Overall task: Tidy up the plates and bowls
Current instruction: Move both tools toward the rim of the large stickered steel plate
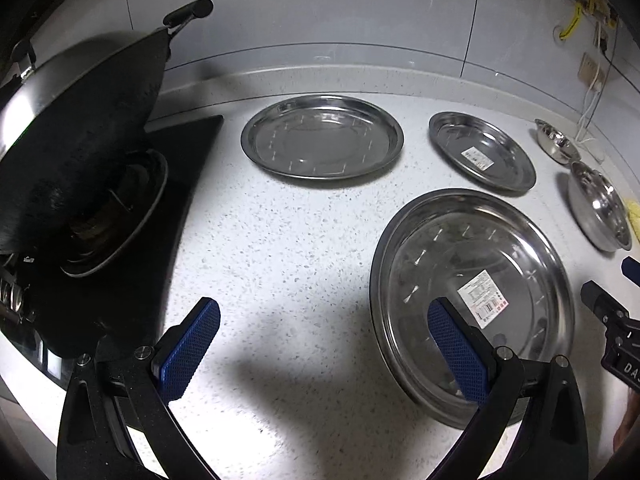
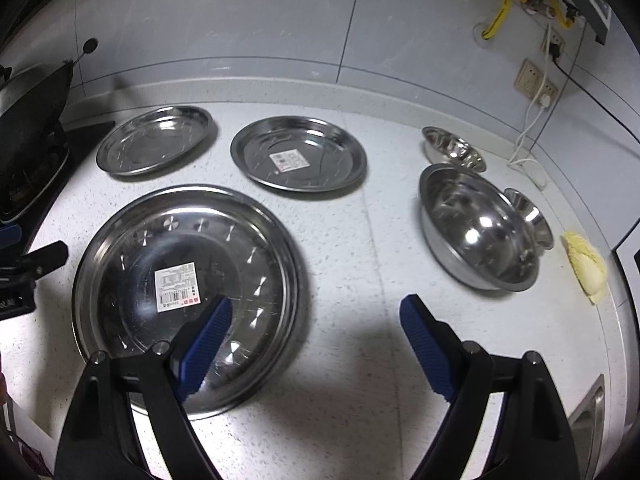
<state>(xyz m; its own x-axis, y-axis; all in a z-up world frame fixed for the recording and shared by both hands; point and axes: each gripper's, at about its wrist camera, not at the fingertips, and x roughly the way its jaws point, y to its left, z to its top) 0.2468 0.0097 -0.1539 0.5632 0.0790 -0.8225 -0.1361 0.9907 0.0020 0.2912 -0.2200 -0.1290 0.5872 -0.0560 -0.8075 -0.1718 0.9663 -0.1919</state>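
Blue ribbed pads on the left gripper (image 1: 324, 344) stood wide apart with nothing between them, hanging over bare speckled white countertop (image 1: 280, 248); its right-hand pad overlapped the near rim of the largest round stainless-steel plate (image 1: 472, 280). The right gripper (image 2: 316, 340) was likewise spread and empty, one pad above that same plate (image 2: 184, 288), the other over bare counter.

Nothing had been stacked: by my reading the sorting had not begun, and both tools were lining up on a first piece. The big plate, nearest both, looked the likely base; the next move would call for a jaw slid under a thin, low rim lying flat on the stone, which could easily skid.

Behind it lay a plain steel plate (image 1: 322, 142) by the black stove and a smaller steel plate with a paper label (image 2: 298, 154), all apart from one another. To the right sat a deep shiny steel bowl (image 2: 480, 228), a small steel bowl (image 2: 454, 148) behind it, and another small bowl (image 2: 528, 216) touching its far side. Every dish was empty, save stickers on two plates.
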